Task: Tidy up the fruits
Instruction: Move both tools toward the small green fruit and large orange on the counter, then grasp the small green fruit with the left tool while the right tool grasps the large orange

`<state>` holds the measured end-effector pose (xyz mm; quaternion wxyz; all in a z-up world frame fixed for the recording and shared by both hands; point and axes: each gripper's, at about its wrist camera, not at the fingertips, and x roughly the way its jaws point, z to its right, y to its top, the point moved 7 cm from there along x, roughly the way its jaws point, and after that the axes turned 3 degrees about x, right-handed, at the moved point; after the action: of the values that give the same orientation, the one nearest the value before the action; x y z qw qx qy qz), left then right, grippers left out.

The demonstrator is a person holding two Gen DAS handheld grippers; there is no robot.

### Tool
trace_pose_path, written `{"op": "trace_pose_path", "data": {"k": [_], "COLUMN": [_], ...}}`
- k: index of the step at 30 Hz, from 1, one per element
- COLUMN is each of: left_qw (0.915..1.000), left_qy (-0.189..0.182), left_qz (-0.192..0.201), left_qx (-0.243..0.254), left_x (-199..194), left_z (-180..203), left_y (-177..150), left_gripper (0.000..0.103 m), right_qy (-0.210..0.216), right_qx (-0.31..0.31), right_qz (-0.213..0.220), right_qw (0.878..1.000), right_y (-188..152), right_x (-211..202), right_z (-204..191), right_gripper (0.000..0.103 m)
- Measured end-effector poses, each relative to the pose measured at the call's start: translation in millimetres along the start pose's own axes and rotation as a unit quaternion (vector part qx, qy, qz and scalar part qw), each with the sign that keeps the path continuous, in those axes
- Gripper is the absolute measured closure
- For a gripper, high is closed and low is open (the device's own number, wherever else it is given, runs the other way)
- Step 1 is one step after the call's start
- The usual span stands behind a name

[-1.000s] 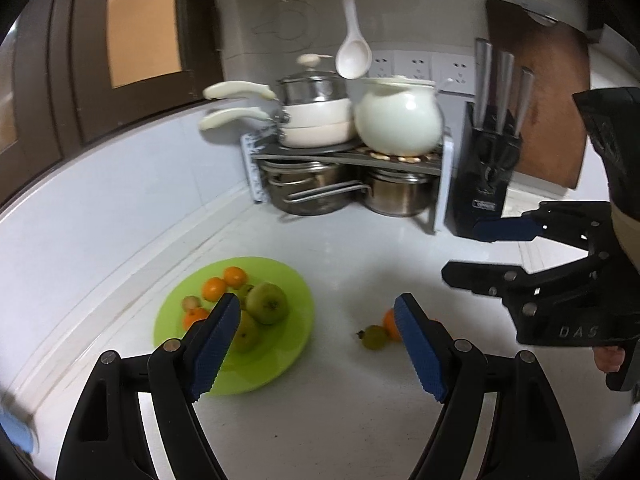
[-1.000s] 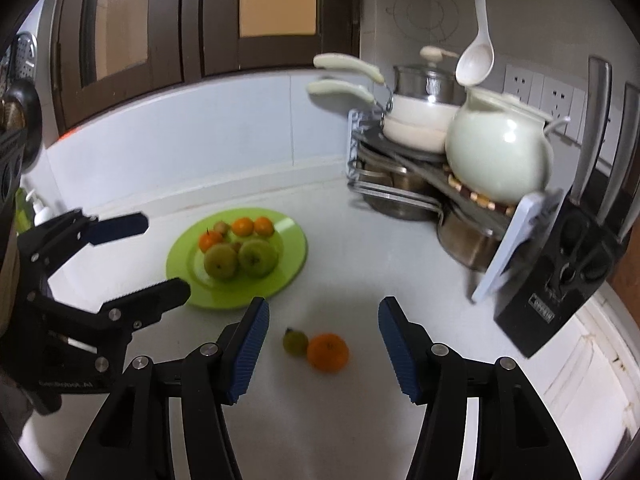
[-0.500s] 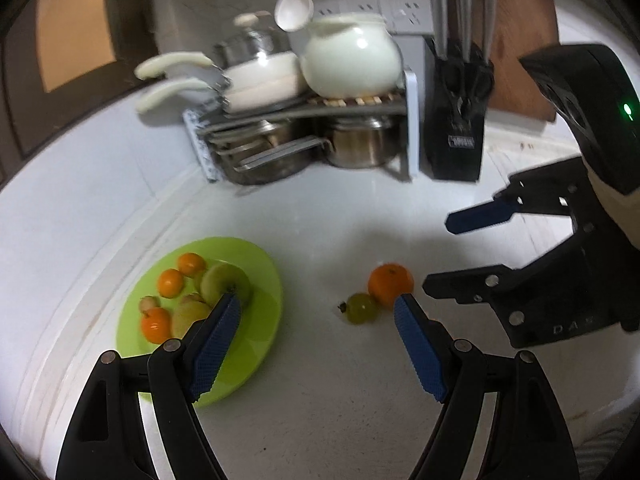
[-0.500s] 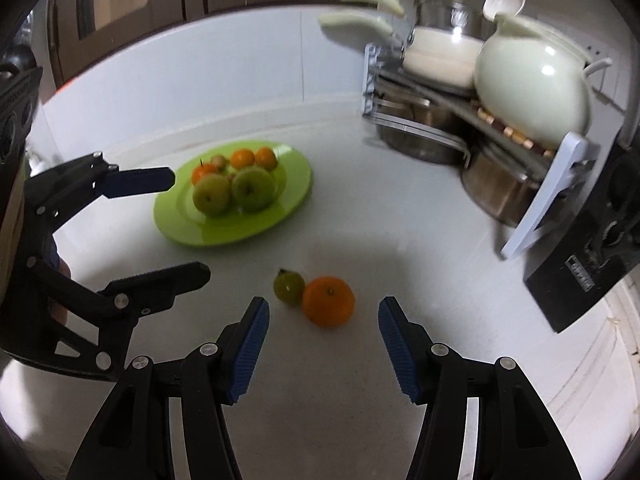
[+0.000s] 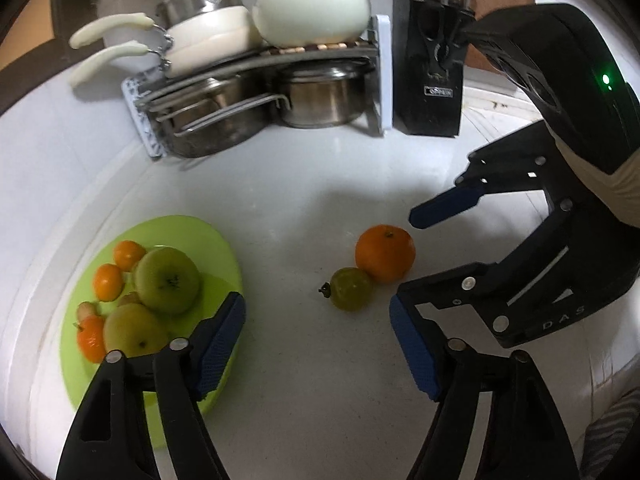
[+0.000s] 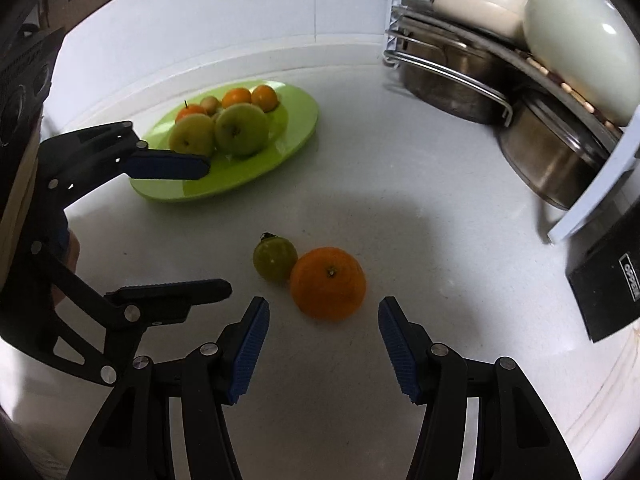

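Observation:
An orange (image 5: 385,253) (image 6: 328,283) and a small green fruit (image 5: 351,288) (image 6: 275,259) lie touching on the white counter. A green plate (image 5: 224,248) (image 6: 296,128) holds two green apples and several small oranges. My left gripper (image 5: 318,346) is open and empty, just short of the green fruit; it also shows in the right wrist view (image 6: 214,228). My right gripper (image 6: 323,346) is open and empty, its jaws either side of the orange, just short of it; it also shows in the left wrist view (image 5: 404,258).
A pot rack (image 5: 256,80) (image 6: 500,80) with steel pots, white pans and a white kettle stands at the back. A black knife block (image 5: 428,80) (image 6: 608,280) stands beside it. The counter's raised edge runs along the wall on the left.
Both grippers have come lower and closer to the two loose fruits. The right gripper now flanks the orange. Both stay open.

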<state>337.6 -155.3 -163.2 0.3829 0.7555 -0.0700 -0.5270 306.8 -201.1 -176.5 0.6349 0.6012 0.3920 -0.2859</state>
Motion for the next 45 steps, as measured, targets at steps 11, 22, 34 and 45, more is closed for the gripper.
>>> {"op": "trace_pose_path", "data": {"k": [11, 22, 34, 45], "left_qw": [0.9988, 0.9976, 0.9979, 0.9976], "left_qy": [-0.046, -0.068, -0.060, -0.016], "left_qz": [-0.014, -0.015, -0.018, -0.002], "left_qx": [0.004, -0.001, -0.017, -0.068], "left_x": [23, 29, 30, 0], "left_z": [3, 7, 7, 0], "left_y": [1, 7, 10, 7], "left_gripper": [0.049, 0.064, 0.070, 0.070], "right_qy": [0.007, 0.019, 0.017, 0.015], "right_qx": [-0.015, -0.008, 0.015, 0.023], "right_qz": [-0.013, -0.012, -0.007, 0.016], "right_qw": [1.000, 1.000, 1.000, 0.999], "right_y": [5, 7, 1, 1], "right_x": [19, 24, 18, 2], "right_z": [4, 7, 12, 5], "right_gripper": [0.048, 0.060, 0.060, 0.060]}}
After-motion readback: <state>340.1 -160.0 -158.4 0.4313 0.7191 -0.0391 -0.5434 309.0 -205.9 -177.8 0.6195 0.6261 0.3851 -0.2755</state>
